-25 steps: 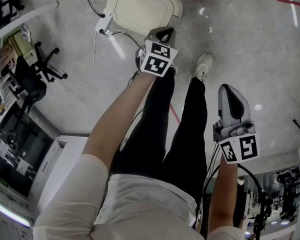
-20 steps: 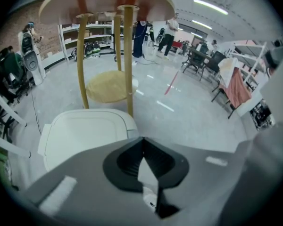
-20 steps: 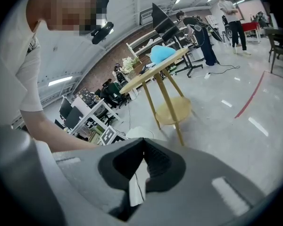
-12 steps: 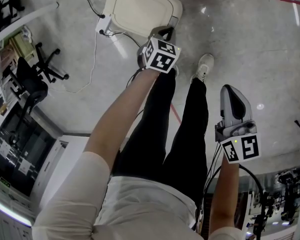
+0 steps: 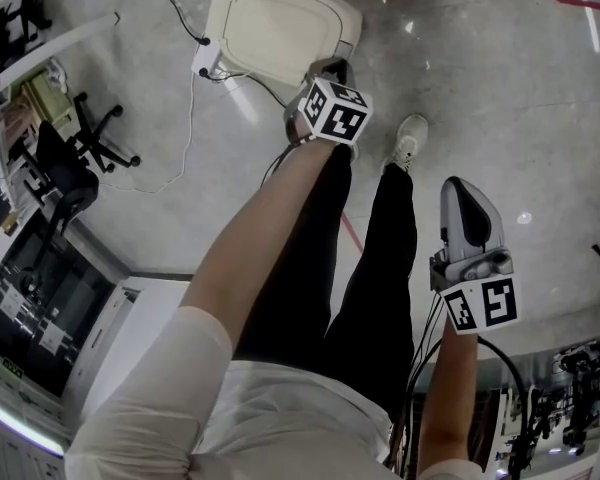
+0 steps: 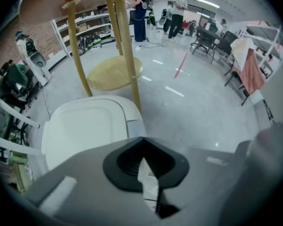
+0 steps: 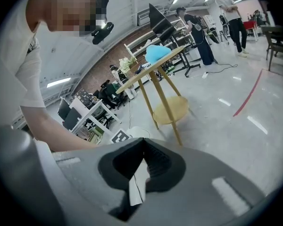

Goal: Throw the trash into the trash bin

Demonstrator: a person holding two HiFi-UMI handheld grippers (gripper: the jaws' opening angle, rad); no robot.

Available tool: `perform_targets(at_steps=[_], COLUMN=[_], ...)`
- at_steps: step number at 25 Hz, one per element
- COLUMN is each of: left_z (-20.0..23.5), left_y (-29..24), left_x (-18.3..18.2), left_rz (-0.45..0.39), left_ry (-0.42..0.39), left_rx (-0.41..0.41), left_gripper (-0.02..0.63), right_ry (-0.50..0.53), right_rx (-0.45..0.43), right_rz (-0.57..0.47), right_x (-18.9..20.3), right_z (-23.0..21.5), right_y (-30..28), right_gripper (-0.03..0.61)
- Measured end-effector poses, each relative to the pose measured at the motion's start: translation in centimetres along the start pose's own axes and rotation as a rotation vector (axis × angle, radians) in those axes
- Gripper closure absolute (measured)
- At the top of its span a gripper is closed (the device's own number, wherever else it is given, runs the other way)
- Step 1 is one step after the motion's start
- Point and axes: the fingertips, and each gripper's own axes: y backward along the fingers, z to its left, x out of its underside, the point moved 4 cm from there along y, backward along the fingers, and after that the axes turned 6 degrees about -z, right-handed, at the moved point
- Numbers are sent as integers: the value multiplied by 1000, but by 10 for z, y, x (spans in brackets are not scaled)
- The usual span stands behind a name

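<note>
The trash bin [image 5: 280, 23] is white with a flat lid that is down; it stands on the floor ahead of the person's feet. My left gripper [image 5: 327, 68] points steeply down just in front of the bin's near edge. In the left gripper view the bin [image 6: 85, 126] fills the space beyond my left gripper [image 6: 142, 145], which is shut on a white paper scrap [image 6: 147, 185] with a little red print. My right gripper [image 5: 461, 186] hangs at the right, away from the bin. In its own view my right gripper [image 7: 144, 147] is shut, and only a thin white strip shows between its jaws.
A wooden side table [image 6: 114, 72] with thin legs and a round lower shelf stands right behind the bin, also seen as the table [image 7: 172, 112]. A cable [image 5: 185, 98] runs from the bin's left side. An office chair [image 5: 80, 138] and desks are at the left. The person's shoe [image 5: 408, 133] is near the bin.
My left gripper has sunk toward the bin and tipped more steeply down. The right gripper has stayed where it was.
</note>
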Motion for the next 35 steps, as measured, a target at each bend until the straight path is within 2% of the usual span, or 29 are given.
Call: perform_targets(at_steps=[12,17,21,25,28,35], left_z=[-4,-7,-5,-11,-13,-14], left_y=[-8,-10,-5,-6,-6,6], left_x=[2,1,-2,-1,1,-14], left_rz=[35,43,37,88,109,55], left_ry=[-11,-53,-53,-88,-56,-27], left_rx=[-76,-101,-123,-146,-171,-141], left_gripper=[609,611,612,611,611,611], right_ry=[-7,-8,-9,-7,-4,14], right_rx=[6,8,7,3,0,-3], right_rz=[-12,-11,-9,-11,-16,-15], right_x=[4,6,8,6,2,-5], right_z=[-12,-16,-17,-16,-11,-12], right_y=[7,9,10,10,10,11], right_gripper=[577,577,577,577,577,577])
